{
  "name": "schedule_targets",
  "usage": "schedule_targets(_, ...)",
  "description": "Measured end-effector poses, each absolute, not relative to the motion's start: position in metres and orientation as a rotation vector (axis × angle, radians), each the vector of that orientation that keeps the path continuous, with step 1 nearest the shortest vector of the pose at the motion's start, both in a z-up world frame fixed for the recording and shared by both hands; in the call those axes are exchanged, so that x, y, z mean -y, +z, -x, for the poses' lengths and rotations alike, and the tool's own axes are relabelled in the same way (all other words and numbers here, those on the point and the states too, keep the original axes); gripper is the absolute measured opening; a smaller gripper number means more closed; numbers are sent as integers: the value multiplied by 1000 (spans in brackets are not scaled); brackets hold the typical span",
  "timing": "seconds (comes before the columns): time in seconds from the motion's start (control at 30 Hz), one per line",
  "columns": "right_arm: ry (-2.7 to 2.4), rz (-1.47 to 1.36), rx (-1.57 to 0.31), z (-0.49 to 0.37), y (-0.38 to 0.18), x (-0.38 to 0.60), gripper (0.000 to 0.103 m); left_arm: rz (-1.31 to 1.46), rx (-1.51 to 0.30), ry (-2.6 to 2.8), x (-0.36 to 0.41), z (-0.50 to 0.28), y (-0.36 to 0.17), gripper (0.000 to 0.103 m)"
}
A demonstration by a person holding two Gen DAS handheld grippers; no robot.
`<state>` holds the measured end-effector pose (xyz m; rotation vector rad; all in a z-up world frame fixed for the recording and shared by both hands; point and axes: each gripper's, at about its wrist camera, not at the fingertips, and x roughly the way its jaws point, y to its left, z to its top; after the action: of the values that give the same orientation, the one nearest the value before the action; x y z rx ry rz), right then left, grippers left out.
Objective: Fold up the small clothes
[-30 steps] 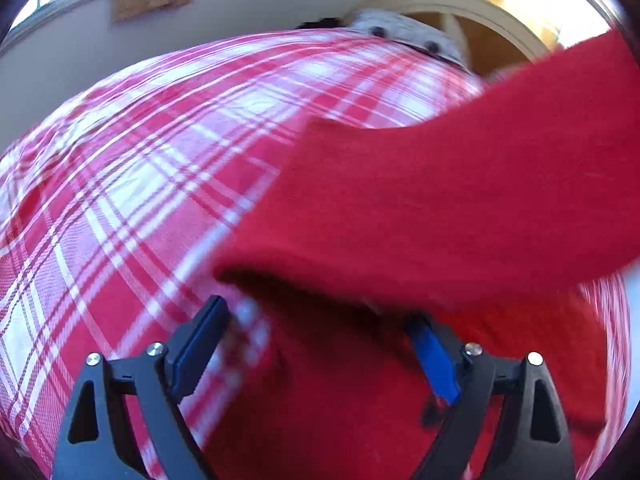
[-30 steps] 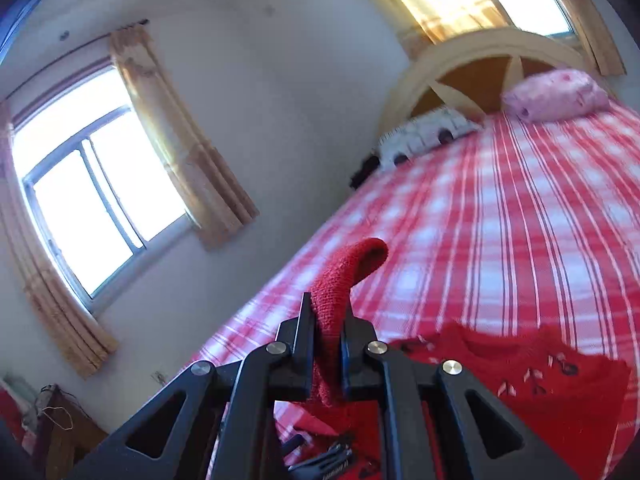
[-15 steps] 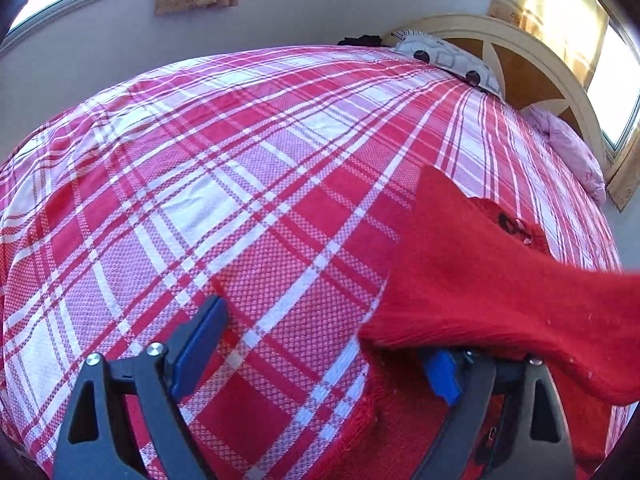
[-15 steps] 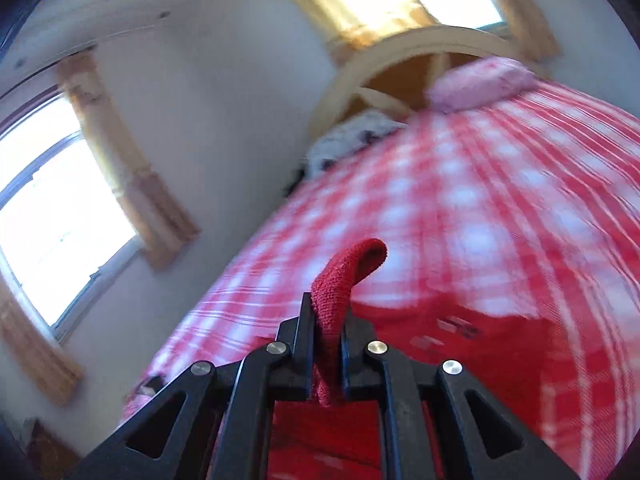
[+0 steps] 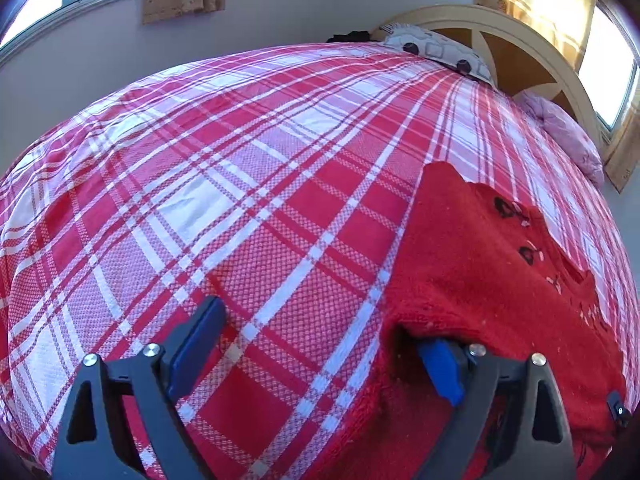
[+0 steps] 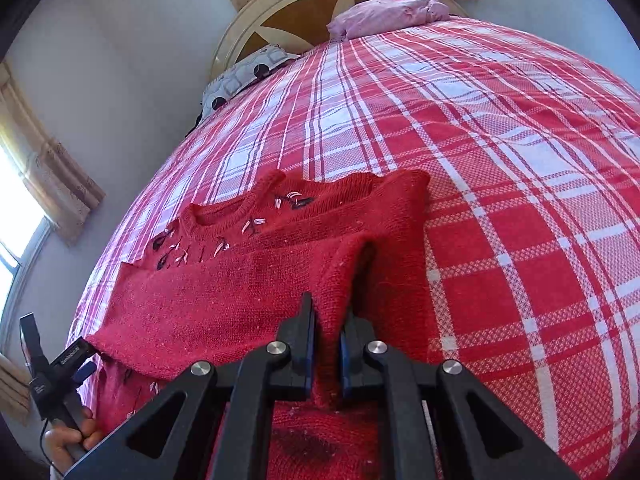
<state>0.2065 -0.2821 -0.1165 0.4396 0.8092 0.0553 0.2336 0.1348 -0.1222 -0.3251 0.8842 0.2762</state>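
Note:
A small red knit sweater (image 6: 224,304) with black and pink embroidery lies on the plaid bed, one sleeve folded across its body. My right gripper (image 6: 326,340) is shut on a fold of the sleeve, low over the garment. In the left wrist view the sweater (image 5: 488,280) lies at the right. My left gripper (image 5: 316,344) is open, its right finger (image 5: 440,368) tucked under the sweater's edge, its left finger (image 5: 196,340) over bare bedspread. The left gripper also shows in the right wrist view (image 6: 60,364) at the sweater's left edge.
The bed has a red and white plaid cover (image 5: 224,184). A patterned grey pillow (image 6: 244,76) and a pink pillow (image 6: 388,12) lie by the round wooden headboard (image 6: 304,16). Curtained windows stand along the wall on the left.
My right gripper has carried the sleeve down from the air and laid it across the sweater's body. The sleeve no longer hangs in front of my left gripper, which stayed open.

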Motion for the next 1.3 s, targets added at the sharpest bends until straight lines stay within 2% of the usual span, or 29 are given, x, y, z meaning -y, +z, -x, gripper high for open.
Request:
schedule_targets(0.17, 60, -436, -804, -200, -111, 280, 9, 344, -915, 206, -141, -216, -112, 94)
schedule_targets(0.37, 44, -246, -711, -193, -70, 261, 9, 314, -802, 225, -148, -205, -79, 94)
schedule_targets(0.47, 22, -210, -748, -199, -76, 258, 9, 291, -777, 215, -138, -221, -71, 94)
schedule_targets(0.6, -20, -244, -860, -210, -109, 269, 13, 168, -787, 244, -115, -254, -85, 94)
schedule_targets(0.73, -67, -320, -854, -203, -102, 288, 16, 66, -925, 266, -107, -277, -120, 94)
schedule_targets(0.8, -141, -376, -822, -191, -96, 300, 21, 102, -897, 258, -114, -271, -118, 94)
schedule_targets(1.0, -143, -278, -670, -170, -66, 281, 21, 177, -869, 233, -123, -265, -100, 94)
schedule_targets(1.13, 13, -151, -724, -196, -69, 245, 21, 164, -853, 167, -99, -277, -96, 94)
schedule_targets(1.3, 17, -129, -866, -226, -113, 244, 23, 117, -935, 149, -78, -292, -124, 96)
